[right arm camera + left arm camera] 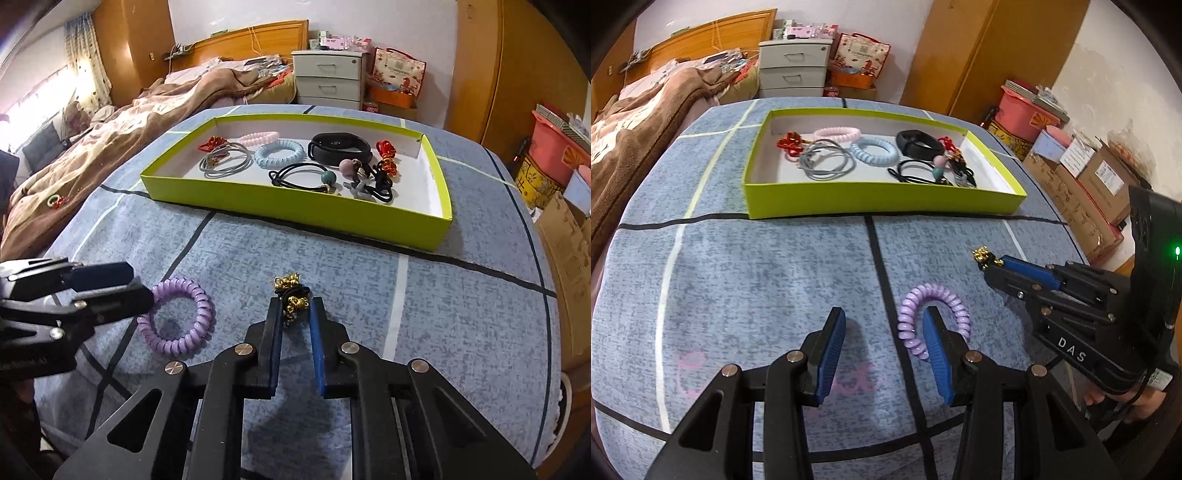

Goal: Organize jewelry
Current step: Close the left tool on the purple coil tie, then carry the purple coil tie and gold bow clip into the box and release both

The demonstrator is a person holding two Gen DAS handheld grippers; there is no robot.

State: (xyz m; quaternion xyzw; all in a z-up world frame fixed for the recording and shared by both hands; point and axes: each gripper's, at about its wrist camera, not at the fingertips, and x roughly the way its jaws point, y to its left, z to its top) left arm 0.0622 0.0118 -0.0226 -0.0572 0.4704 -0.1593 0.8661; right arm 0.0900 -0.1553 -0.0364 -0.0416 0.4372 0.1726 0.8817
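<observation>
left tool [884, 321] spread wide, finger hiding purple coil [936, 295], right tool [294, 304] pinching gold charm tie [293, 295]

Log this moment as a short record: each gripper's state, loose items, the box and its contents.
left gripper: open, one finger inside the purple coil hair tie, nothing gripped
right gripper: shut on gold bead hair tie
box: green, open, on the blue cloth
box contents: pink coil, blue coil, grey elastics, black band, red ornaments, black ties
</observation>
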